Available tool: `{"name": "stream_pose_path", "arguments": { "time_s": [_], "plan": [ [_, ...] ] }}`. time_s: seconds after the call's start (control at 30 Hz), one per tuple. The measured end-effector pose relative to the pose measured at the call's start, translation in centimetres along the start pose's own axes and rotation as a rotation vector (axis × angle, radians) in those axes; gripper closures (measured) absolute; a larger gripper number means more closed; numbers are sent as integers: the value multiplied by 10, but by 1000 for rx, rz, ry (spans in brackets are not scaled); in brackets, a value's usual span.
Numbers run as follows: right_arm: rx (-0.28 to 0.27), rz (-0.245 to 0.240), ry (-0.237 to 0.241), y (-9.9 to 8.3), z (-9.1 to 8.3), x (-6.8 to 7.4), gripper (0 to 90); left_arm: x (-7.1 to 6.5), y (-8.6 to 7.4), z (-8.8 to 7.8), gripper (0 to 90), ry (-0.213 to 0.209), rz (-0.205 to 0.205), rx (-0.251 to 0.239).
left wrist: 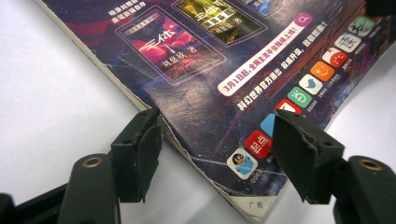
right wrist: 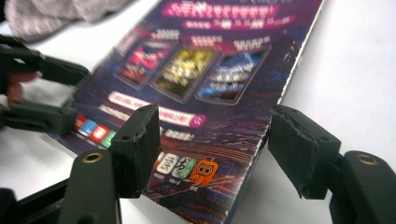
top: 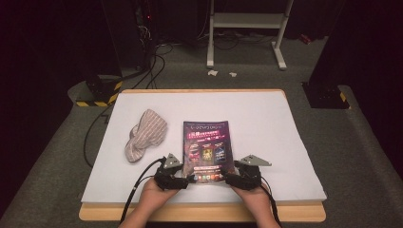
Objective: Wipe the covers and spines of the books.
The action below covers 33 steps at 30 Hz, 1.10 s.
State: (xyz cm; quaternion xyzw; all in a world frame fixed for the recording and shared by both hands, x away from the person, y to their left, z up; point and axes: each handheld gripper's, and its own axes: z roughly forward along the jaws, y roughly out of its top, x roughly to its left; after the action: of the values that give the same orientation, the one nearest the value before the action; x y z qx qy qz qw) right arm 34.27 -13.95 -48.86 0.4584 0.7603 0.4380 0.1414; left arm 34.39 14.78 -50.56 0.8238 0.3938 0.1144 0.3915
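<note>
At the tabletop's near edge, the left gripper [top: 189, 179] and right gripper [top: 227, 177] straddle the magazine's [top: 207, 148] near corners, jaws spread and unpinched, seemingly poised to lift it.

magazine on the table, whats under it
The magazine lies flat on the white sheet that covers the table; the sheet shows on every side of it. Whatever may lie directly beneath the cover is hidden.

Black fingers [left wrist: 140, 154], brass screws, trailing black cables
</note>
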Motion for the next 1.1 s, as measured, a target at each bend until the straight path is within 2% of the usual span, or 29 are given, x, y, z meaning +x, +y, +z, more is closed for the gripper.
{"name": "stream_pose_path", "arguments": {
  "time_s": [0.03,0.07,0.23,0.37,0.47,0.83,1.0,1.1],
  "plan": [
    [0,0,0,0,0,0,347,0,0,0,339,0,0,0],
    [-29,-1,8,2,-3,3,352,0,0,0,340,0,4,-4],
    [-78,-15,38,7,-9,9,363,0,-1,0,342,-4,0,-9],
    [-96,-27,39,9,-10,14,364,0,-1,0,343,-1,-1,-8],
    [-96,-51,22,9,-10,18,363,0,-1,-1,344,0,0,-4],
    [-108,-64,17,7,-10,23,371,-1,0,-1,347,5,3,-1],
    [-112,-66,20,6,-10,24,372,-1,0,-1,348,4,1,0],
    [-99,-78,39,4,-8,28,375,0,0,-1,349,7,3,1]
  ]
}}
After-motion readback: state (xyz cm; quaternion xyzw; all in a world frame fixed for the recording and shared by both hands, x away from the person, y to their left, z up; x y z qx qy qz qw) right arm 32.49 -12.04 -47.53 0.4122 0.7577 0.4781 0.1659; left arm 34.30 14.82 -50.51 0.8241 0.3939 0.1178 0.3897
